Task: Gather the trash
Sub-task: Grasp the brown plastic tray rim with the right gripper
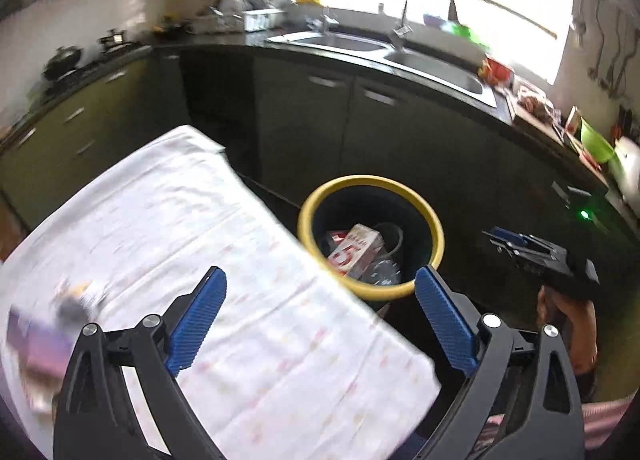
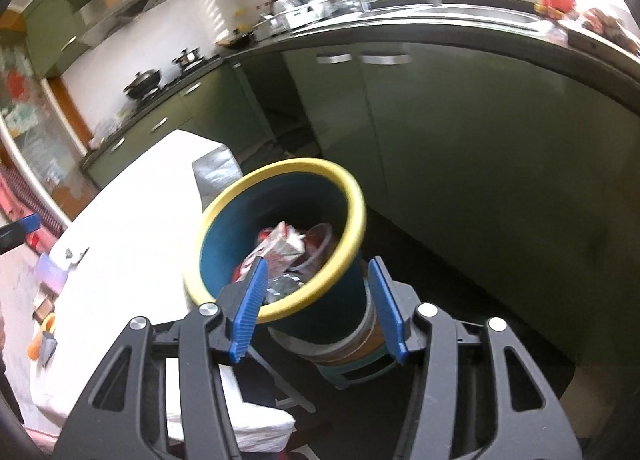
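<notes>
The 2 blue ribbed fingers point(image 1: 200, 316) of the left gripper point(image 1: 320, 320) are spread wide, holding nothing, above the white cloth-covered table point(image 1: 200, 240). Right of it, the yellow-rimmed dark blue plastic bin point(image 1: 370, 180) contains a red-and-white carton point(image 1: 354, 252). The right gripper point(image 2: 320, 304), fingers spread, empty, hovers at the bin's near rim.

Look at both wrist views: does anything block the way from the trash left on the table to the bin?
Nothing visible does. The bin stands just off the edge of the table, its mouth open and uncovered. The leftover trash lies at the table's other end, with bare cloth between. Both hand-held grippers, left and right, are open and empty.
</notes>
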A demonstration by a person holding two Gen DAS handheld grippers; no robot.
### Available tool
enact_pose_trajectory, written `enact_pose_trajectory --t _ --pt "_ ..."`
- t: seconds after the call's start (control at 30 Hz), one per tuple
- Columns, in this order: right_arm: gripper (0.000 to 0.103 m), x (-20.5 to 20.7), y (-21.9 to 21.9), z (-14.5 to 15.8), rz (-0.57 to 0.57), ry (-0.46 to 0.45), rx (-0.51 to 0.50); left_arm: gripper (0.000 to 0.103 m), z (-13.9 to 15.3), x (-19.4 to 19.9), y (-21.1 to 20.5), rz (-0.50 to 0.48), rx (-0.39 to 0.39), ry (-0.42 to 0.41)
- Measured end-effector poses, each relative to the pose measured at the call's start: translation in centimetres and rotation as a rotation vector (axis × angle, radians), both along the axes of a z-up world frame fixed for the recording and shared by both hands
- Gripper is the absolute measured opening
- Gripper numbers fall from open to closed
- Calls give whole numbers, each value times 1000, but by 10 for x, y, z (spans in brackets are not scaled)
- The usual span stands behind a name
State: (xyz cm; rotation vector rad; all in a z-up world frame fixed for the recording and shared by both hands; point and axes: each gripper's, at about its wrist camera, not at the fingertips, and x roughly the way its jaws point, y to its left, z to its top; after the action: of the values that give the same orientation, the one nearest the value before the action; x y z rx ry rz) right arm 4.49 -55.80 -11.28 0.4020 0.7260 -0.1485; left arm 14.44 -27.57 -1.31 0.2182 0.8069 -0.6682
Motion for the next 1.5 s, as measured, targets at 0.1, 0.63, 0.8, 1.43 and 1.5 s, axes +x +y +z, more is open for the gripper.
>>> enact_pose_trajectory --t 0.1,0.63,0.8,1.43,1.5 --pt "51 11 24 8 71 -3 -24 96 5 -26 58 66 -22 -26" --pt "51 98 280 57 784 11 -139 98 -1 -146 304 417 26 -161" --pt "51 110 373 60 1031 24 -114 98 -15 -162 334 453 -10 -157" --pt "20 145 557 22 1381 201 -457 98 -44 -180 379 542 -54 -118" --pt "5 147 558 19 1362 202 -446 98 -45 -180 381 547 -56 -115"
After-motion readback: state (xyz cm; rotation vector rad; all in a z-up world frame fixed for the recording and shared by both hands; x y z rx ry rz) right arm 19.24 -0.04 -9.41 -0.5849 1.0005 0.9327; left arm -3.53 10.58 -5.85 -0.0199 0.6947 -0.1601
